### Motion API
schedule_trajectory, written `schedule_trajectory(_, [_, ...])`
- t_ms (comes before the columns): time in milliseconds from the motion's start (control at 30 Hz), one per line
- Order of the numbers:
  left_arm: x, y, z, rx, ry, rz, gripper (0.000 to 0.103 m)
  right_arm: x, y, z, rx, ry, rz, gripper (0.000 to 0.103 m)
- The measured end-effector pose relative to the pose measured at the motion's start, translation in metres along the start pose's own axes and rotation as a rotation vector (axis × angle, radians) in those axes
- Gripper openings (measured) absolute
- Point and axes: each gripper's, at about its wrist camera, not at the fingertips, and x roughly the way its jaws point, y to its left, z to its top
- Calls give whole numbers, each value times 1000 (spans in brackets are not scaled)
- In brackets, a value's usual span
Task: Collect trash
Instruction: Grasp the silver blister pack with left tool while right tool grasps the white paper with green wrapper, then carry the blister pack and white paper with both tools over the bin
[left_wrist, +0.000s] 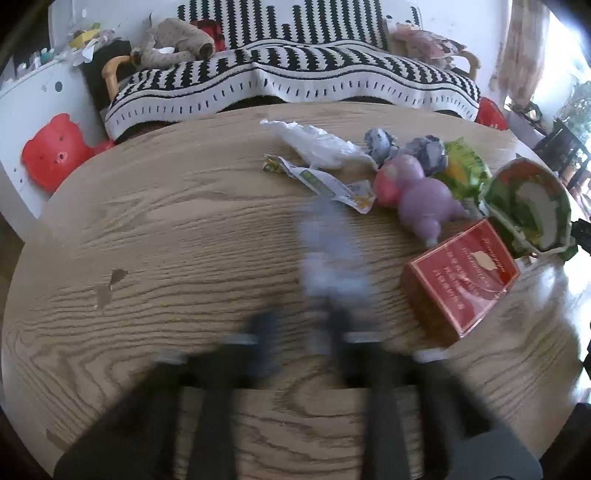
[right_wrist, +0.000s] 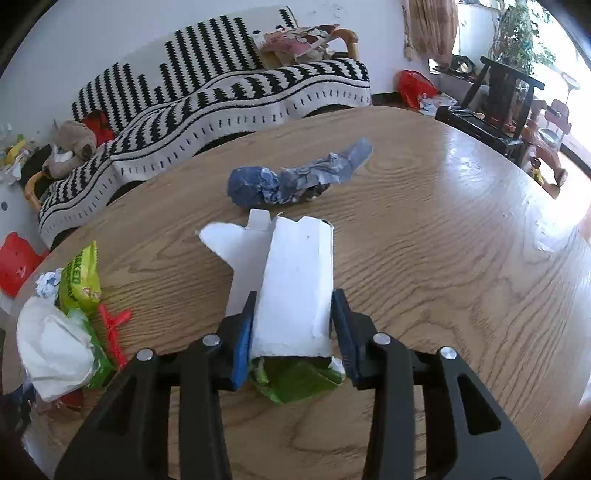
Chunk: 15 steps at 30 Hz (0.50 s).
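Two pieces of rubbish are in play at once, so you are in the pick-up step, not yet the drop-off. Your right gripper (right_wrist: 295, 295) has its blue pads set against both sides of the white carton (right_wrist: 295, 266), jaws at a middling width and closed on it. The carton lies on the table (right_wrist: 443, 258) toward the near edge, its torn flaps pointing away from you and a green wrapper end (right_wrist: 295, 384) poking out beneath the jaws. Your left gripper (left_wrist: 301, 325) is smeared with blur. Its jaws read as closed right down, and a blurred bluish scrap (left_wrist: 328, 254) hangs just beyond the fingertips, but I cannot tell whether it is actually pinched. A twist of crumpled blue paper (right_wrist: 288, 181) is untouched past the carton, toward the table's far edge. More litter is heaped at the left edge in the right view: a white tissue wad (right_wrist: 51, 347) and a green packet (right_wrist: 79, 280). No bin or bag shows in either view, so I cannot say where the load should go. For the next move, lift the carton straight up and check that the thin card does not buckle or slide out between the pads. Confirm what the left holds once its view sharpens, then carry both loads off together.
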Motion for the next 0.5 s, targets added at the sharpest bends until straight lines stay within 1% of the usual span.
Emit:
schedule_trajectory(67, [0, -1, -1, -6, 1, -33, 4, -1, 0, -1, 4, -1, 17, 37])
schedule_trajectory(200, [-3, -7, -2, 5, -5, -38, 3, -3, -2, -2, 13, -2, 41, 36])
schedule_trajectory(367, [-10, -8, 0, -2, -27, -35, 3, -6, -2, -4, 15, -5, 44, 35])
schedule_trajectory(500, [-10, -7, 0, -6, -22, -34, 4, -9, -5, -6, 23, -9, 47, 34])
